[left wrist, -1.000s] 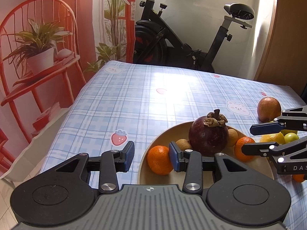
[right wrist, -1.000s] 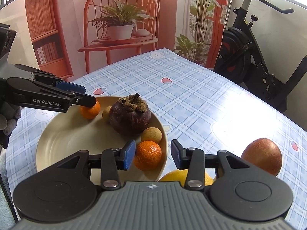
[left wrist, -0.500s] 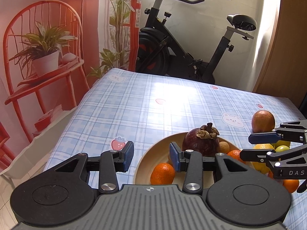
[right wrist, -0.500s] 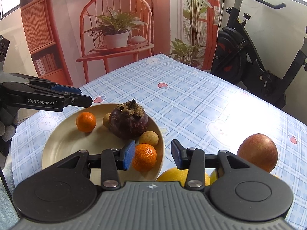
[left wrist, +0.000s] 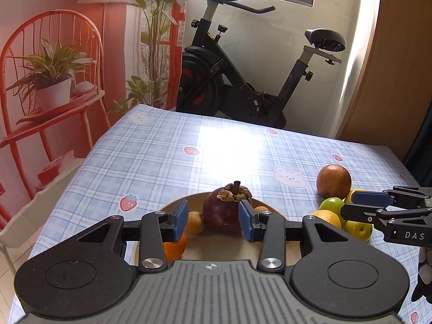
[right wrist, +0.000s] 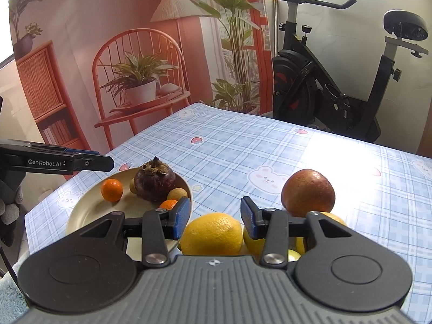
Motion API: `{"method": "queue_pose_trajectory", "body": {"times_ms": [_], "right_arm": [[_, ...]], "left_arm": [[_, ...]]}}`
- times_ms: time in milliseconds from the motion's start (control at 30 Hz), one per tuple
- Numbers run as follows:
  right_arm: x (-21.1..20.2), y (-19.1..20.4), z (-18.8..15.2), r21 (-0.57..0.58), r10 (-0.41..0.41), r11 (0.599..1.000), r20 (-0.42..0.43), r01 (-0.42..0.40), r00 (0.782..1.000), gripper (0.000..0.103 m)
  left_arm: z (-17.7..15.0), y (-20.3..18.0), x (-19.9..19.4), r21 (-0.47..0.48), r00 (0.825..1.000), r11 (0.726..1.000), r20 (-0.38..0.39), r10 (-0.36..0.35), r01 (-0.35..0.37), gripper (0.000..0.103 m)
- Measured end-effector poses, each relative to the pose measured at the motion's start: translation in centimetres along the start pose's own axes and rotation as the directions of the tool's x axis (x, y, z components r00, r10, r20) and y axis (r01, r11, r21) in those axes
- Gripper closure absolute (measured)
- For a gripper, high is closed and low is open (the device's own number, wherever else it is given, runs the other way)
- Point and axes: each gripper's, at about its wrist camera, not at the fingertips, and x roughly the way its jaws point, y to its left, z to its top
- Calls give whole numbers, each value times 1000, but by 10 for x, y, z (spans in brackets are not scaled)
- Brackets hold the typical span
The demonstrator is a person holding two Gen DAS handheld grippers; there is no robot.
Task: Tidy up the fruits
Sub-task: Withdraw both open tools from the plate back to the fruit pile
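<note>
Table (left wrist: 167, 145), covered with a blue plaid cloth printed with strawberries and bears. Upon it, a shallow beige plate (right wrist: 89, 210) near the left edge, holding: one dark purple mangosteen (right wrist: 154, 181) with a dried calyx, standing stem-up at the centre; one small mandarin (right wrist: 111, 189) to its left; a second small mandarin (right wrist: 168, 204) at the plate's near rim, partly hidden by a finger; two small tan longans (right wrist: 176, 193), one on each side of the mangosteen, touching or nearly touching it. Off the plate, to its right on the cloth, a loose cluster: one large yellow lemon (right wrist: 212, 233) nearest the right wrist camera; one red-brown round fruit (right wrist: 307, 193) farther back; two green fruits (left wrist: 332, 205) and further yellow ones, partly hidden, kinds uncertain. Left gripper (left wrist: 213, 220): jaws stood part-way apart, empty, blue pads clear of everything, poised above the plate's near side with the mangosteen seen beyond the gap. Right gripper (right wrist: 214, 217): jaws likewise part-way apart, empty, poised over the lemon without touching it. Background: a black exercise bike (left wrist: 243, 81) behind the table and a printed backdrop (left wrist: 54, 54) showing a red chair, plants and a lamp.
</note>
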Motion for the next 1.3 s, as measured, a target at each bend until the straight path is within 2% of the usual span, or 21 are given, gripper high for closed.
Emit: {"method": "queue_pose_trajectory", "body": {"times_ms": [333,467,667,1033,1300], "right_arm": [[-42,-33,-38,50,-58,997,4,58,998,59],[-52,-41,-57,93,-36,995,-1,36,999,59],[-59,-37,-76,80,-6,997,3,5,1000,59],[-52,-27,-86,66,62,996,-7,-61,998,59],[-41,-19,-90,41,94,995,-53,-91,994,59]], "left_arm": [[-16,-56,2,-9,997,997,-27,-77,77,59],[-26,-75,5,7,994,995,-45,-100,100,59],[-35,-90,6,24,993,994,-60,-102,104,59],[-42,-90,1,-1,994,996,-63,-93,93,59],[-46,-92,0,-5,993,995,-59,-99,99,59]]}}
